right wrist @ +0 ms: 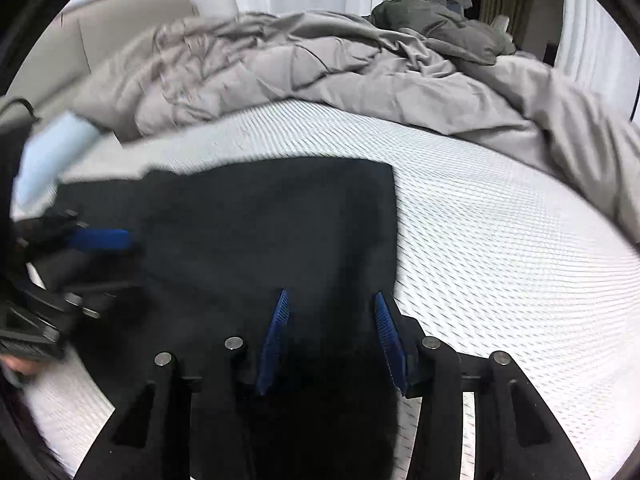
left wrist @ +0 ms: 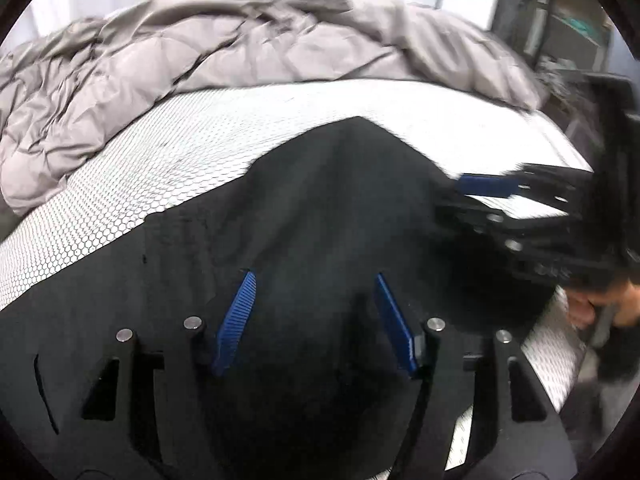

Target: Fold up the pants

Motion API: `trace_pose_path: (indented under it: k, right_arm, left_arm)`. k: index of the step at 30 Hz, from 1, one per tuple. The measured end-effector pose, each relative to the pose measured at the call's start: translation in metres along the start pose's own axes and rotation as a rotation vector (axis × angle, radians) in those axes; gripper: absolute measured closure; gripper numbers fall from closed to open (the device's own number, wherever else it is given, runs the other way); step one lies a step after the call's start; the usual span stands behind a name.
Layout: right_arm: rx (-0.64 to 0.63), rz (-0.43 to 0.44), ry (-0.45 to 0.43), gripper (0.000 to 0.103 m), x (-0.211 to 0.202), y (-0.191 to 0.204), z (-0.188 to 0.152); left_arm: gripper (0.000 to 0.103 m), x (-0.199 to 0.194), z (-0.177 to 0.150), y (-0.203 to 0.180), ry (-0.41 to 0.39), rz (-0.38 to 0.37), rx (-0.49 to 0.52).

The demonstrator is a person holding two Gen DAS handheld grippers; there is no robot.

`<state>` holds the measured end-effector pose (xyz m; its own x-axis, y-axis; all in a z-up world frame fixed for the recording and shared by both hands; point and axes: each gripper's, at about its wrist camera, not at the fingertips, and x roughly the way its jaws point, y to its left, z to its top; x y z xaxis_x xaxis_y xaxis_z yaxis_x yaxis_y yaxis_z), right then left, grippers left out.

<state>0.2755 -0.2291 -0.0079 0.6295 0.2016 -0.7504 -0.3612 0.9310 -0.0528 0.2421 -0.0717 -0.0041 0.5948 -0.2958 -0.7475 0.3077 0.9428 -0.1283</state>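
Black pants (left wrist: 320, 208) lie spread on the white mattress (left wrist: 160, 168); in the right wrist view the pants (right wrist: 272, 224) end in a straight far edge. My left gripper (left wrist: 314, 276) is open, its blue fingers (left wrist: 236, 320) spread just above the black cloth. My right gripper (right wrist: 330, 294) is open too, over the pants' right edge, its blue fingers (right wrist: 390, 340) apart. The right gripper also shows in the left wrist view (left wrist: 472, 196) at the pants' right side. The left gripper shows in the right wrist view (right wrist: 116, 256) at the left.
A crumpled grey duvet (left wrist: 200, 48) is heaped along the far side of the mattress (right wrist: 500, 220). A dark pillow or cloth (right wrist: 436, 28) lies behind it. The mattress edge drops off at the right (left wrist: 560, 360). White curtains hang at the back.
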Motion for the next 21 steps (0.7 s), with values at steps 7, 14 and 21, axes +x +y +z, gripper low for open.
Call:
trace_pose_path:
  k: [7,14,21]
  right_arm:
    - [0.087,-0.125,-0.02,0.057,-0.011,-0.013,0.011]
    - [0.029,-0.04,-0.063,0.056,-0.027,0.012,0.016]
    - [-0.124,-0.016,0.129,0.056,0.049,0.046,-0.001]
  left_arm:
    - [0.045,0.028,0.002,0.032,0.043,-0.079,-0.111]
    - [0.045,0.017,0.004,0.032,0.043,-0.087,-0.143]
    - [0.052,0.027,-0.006,0.037,0.075,-0.133,-0.065]
